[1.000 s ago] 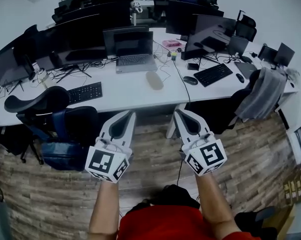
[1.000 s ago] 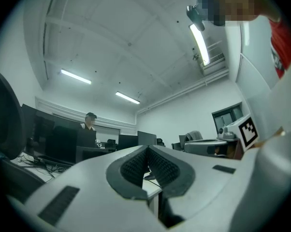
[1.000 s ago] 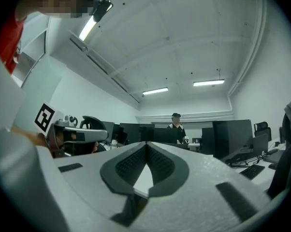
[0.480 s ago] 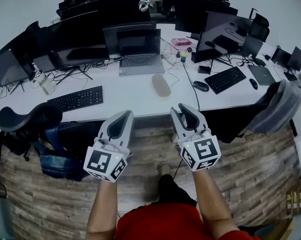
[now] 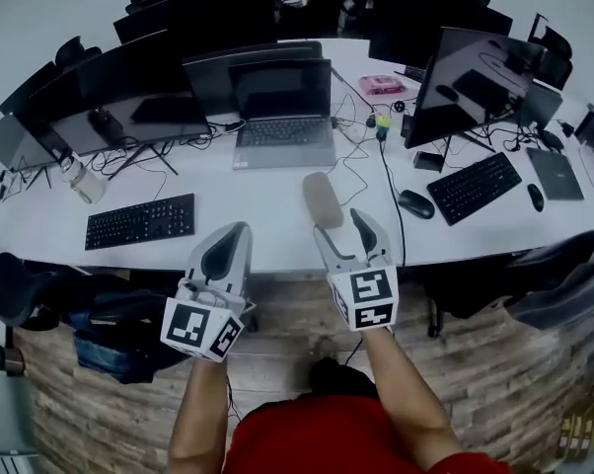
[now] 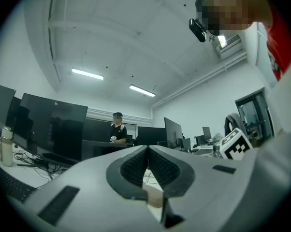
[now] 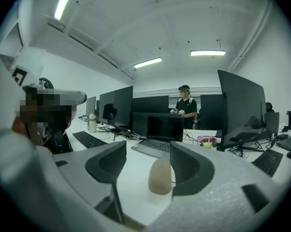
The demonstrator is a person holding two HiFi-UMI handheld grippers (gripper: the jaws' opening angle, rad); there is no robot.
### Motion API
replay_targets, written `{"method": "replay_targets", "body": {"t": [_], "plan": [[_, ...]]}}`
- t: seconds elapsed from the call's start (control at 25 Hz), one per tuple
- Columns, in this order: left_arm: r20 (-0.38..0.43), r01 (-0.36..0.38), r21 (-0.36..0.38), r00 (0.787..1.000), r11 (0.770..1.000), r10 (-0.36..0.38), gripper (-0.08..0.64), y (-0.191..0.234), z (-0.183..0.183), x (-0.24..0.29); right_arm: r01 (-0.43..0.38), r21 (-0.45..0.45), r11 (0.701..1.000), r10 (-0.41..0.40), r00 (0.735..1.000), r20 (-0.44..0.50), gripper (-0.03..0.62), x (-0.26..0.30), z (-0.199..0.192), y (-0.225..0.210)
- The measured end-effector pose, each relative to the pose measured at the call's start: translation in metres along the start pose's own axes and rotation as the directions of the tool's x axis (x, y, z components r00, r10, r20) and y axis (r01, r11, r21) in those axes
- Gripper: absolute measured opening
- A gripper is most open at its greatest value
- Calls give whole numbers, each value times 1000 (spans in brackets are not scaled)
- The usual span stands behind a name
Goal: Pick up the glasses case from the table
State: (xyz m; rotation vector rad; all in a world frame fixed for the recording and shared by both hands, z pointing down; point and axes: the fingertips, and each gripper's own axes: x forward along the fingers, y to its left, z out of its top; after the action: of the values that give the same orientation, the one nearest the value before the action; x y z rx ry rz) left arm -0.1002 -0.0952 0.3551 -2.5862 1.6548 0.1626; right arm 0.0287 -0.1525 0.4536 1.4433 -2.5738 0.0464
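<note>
The glasses case (image 5: pixel 322 198) is a beige oval lying on the white table (image 5: pixel 238 205), just in front of the laptop. My right gripper (image 5: pixel 342 227) hovers at the table's front edge, pointing at the case. Its jaws are opening and nothing is between the pads. In the right gripper view the case (image 7: pixel 160 176) lies ahead, framed by the spread jaws of the right gripper (image 7: pixel 148 153), apart from them. My left gripper (image 5: pixel 234 235) hangs to the left at the same edge, shut and empty. The left gripper view shows the left gripper (image 6: pixel 147 151) with its pads pressed together.
An open laptop (image 5: pixel 282 117) sits behind the case. A black keyboard (image 5: pixel 139 220) lies left; another keyboard (image 5: pixel 473 186) and a mouse (image 5: pixel 415 203) lie right. Monitors (image 5: pixel 475 82) and cables crowd the back. A bottle (image 5: pixel 80 178) stands far left. A person (image 7: pixel 185 105) stands beyond the desks.
Both grippers have moved forward to the table's front edge. The right gripper's jaws have gone from shut to spread apart. The left gripper stays shut.
</note>
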Motion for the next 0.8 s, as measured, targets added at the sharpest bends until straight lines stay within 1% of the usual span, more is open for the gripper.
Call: {"method": "replay_targets", "body": {"t": [0.12,0.24,0.44,0.56,0.8], "plan": [[-16,-34,2,999,999,34,11,9,-11,28,-25,-7,1000,24,997,-77,296,35,-22,-17],[-32,-57,3,998,998,57,11,14,-20,49,-46,-5,999,44,986,-159,319,65,-47,-30],[-64,-71,4,995,997,71,11,25,-35,70,-79,20,997,82,956,-281,349,106,-84,-34],[-82,-73,-2,994,997,73,11,34,-43,78,-77,33,996,84,938,-336,363,124,-103,-34],[-116,-61,-28,992,998,57,11,54,-63,90,-50,53,997,68,908,-414,383,156,-129,-38]]}}
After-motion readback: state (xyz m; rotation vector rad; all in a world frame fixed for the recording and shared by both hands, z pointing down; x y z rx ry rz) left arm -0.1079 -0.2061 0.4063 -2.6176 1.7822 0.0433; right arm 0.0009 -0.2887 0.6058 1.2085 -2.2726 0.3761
